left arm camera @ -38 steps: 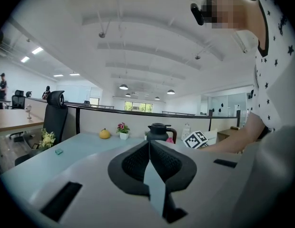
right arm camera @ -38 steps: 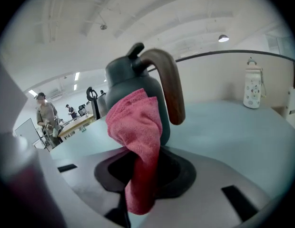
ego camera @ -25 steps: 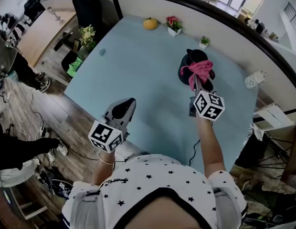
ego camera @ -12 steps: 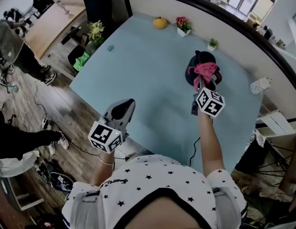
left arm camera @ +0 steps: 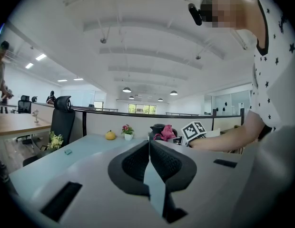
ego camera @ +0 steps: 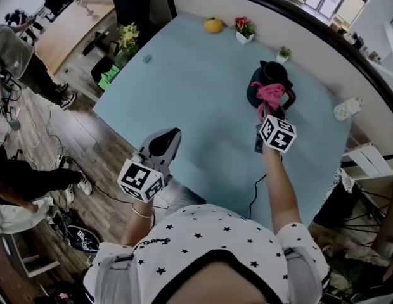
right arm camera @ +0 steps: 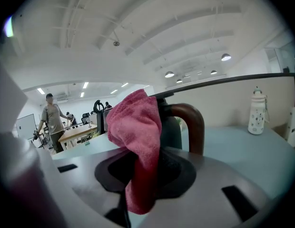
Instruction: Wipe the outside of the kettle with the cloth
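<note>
- Far left, off the table on the wood floor: a person [ego camera: 22,65] in grey, standing among loose cables.
- By the table's left corner: a potted plant [ego camera: 126,38] with pale flowers. Just inside that edge, on the light blue table [ego camera: 184,87]: a small teal object [ego camera: 146,59].
- Over the table's near left edge, well apart from the kettle: the left gripper [ego camera: 171,137], closed pad to pad with nothing between the dark pads [left arm camera: 135,163].
- Along the far edge, side by side: a round yellow fruit [ego camera: 213,25] and a white pot of pink flowers [ego camera: 243,29].
- Upright on the far right part of the table: the black kettle [ego camera: 265,76], with a brown handle [right arm camera: 192,122] in the right gripper view.
- Bunched against the kettle's side facing the person, just under the lid: the pink cloth [ego camera: 270,94]. Seen in the right gripper view rising in front of the kettle body, just beside the handle.
- Reaching in from the near side, right arm outstretched: the right gripper [ego camera: 262,113], clamped on the lower end of the cloth, the free end hanging below the jaws.
- Behind the kettle, slightly to the right: a small green plant [ego camera: 283,54] in a white pot.
- Near the table's right edge, well apart from the kettle: a white bottle [ego camera: 347,109], upright.
</note>
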{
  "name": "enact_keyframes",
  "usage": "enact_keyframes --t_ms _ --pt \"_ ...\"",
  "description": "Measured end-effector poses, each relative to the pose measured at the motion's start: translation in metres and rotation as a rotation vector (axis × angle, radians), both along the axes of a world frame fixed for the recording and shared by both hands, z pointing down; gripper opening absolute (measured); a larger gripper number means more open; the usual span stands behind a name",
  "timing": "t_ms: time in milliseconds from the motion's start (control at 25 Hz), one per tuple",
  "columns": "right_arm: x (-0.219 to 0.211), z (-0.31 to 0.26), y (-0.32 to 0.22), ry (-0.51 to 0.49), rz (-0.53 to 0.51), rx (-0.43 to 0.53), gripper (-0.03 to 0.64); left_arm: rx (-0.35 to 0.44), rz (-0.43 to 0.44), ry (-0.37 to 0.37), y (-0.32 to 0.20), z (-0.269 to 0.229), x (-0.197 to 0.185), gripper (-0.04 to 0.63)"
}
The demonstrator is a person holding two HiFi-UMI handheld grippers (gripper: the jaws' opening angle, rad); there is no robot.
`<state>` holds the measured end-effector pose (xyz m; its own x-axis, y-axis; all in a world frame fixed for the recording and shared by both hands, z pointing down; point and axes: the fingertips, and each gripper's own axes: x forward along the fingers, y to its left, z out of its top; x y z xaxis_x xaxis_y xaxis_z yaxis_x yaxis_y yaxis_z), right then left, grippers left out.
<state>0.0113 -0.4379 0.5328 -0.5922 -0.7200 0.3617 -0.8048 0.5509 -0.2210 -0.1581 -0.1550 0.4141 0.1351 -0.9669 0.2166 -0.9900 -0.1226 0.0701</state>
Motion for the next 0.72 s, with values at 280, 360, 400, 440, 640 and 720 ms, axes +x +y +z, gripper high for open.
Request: enact_keyframes --t_ms 280,360,400,440,640,720 --pt "0.003 0.044 0.004 0.07 0.081 -0.08 0.095 -0.003 0.088 0.026 -0.026 0.007 -0.029 0.03" --pt "0.001 0.056 0.005 0.089 0.108 -0.11 0.095 -0.009 0.14 0.027 -0.037 0.007 -0.037 0.031" --pt "0.001 0.062 0.006 0.097 0.124 -0.126 0.096 -0.009 0.163 0.023 -0.043 0.007 -0.043 0.031" --pt "0.0 0.067 0.006 0.104 0.142 -0.142 0.097 -0.006 0.182 0.017 -0.049 0.005 -0.049 0.031" --pt "-0.002 0.091 0.01 0.158 0.216 -0.202 0.097 0.003 0.233 0.022 -0.069 0.005 -0.084 0.031" --pt "-0.003 0.099 0.011 0.175 0.239 -0.219 0.097 -0.003 0.251 0.026 -0.073 0.009 -0.094 0.031"
